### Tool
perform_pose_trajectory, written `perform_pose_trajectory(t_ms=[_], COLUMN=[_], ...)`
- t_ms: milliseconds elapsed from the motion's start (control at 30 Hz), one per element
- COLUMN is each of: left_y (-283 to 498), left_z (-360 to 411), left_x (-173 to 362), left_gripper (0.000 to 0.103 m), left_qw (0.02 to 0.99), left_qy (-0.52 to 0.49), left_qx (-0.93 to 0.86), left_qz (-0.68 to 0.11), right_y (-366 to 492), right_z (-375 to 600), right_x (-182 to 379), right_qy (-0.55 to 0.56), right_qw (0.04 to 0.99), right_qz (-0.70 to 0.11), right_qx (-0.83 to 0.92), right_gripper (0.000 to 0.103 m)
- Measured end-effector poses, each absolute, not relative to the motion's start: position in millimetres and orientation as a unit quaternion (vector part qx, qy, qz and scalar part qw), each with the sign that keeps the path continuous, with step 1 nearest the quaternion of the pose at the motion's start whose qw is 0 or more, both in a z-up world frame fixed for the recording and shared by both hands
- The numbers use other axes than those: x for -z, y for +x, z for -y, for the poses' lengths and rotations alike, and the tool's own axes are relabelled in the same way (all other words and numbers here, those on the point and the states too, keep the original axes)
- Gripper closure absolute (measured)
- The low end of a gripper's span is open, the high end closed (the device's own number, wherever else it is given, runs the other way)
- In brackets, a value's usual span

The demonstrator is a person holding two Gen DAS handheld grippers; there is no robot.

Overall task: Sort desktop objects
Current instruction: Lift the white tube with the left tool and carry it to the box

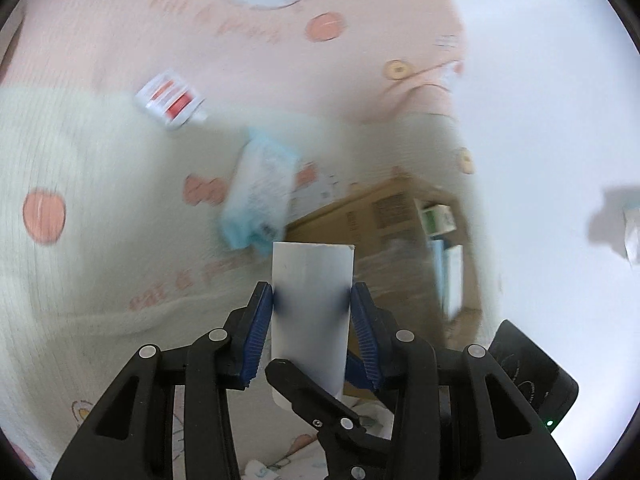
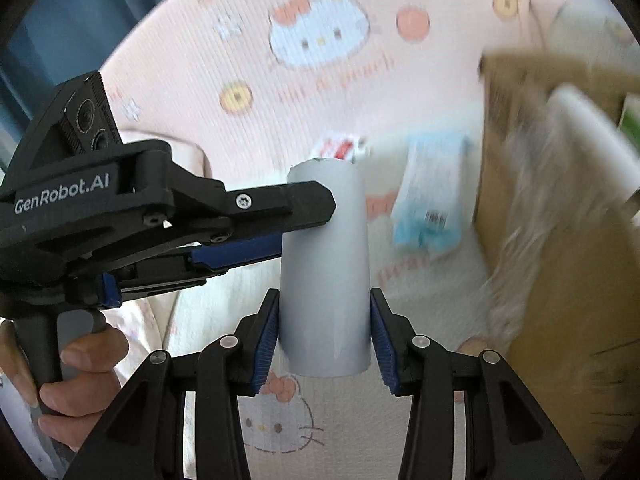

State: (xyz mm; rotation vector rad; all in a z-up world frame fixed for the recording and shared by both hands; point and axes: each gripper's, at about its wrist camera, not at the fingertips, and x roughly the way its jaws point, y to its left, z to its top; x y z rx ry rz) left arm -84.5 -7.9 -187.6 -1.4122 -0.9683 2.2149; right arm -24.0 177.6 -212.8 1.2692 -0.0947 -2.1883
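Both claws, left claw (image 1: 312, 300) and right claw (image 2: 324, 320), grasping white tube (image 2: 326, 276), cardboard box (image 1: 384, 216) contents blurred

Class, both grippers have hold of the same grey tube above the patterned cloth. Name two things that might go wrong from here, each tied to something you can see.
1. The left gripper and right gripper both clamp one grey tube; uneven pulling might crush or twist it.
2. The cardboard box already holds items, so the tube may snag on its rim going in.
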Motion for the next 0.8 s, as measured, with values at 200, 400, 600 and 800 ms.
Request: perform_pose_trajectory(t_ms=[200,400,600,800], left_y=[-83,-96,-116,-136], left_z=[-11,-52,-87,-134], left_x=[143,94,75,84], left_gripper=[0.059,0.059,0.059,0.059], left_qw=[0.197,0.226,0.254,0.29], left_qy=[-0.469,-0.436,-0.435,-0.453], left_qx=[-0.801,-0.834,-0.829,-0.807], left_qz=[0.315,0.253,0.245,0.244], right_y=[-5,-16,-13,-37], right_z=[-187,-237,-260,-292], right_x=[183,127,86,85], right_qy=[0.429,0.39,0.373,0.389], right_qw=[0.296,0.292,0.272,0.233], right_qz=[0.038,0.061,0.041,0.035], right_qx=[0.853,0.871,0.886,0.891], right_gripper=[0.062,0.062,0.062,0.062])
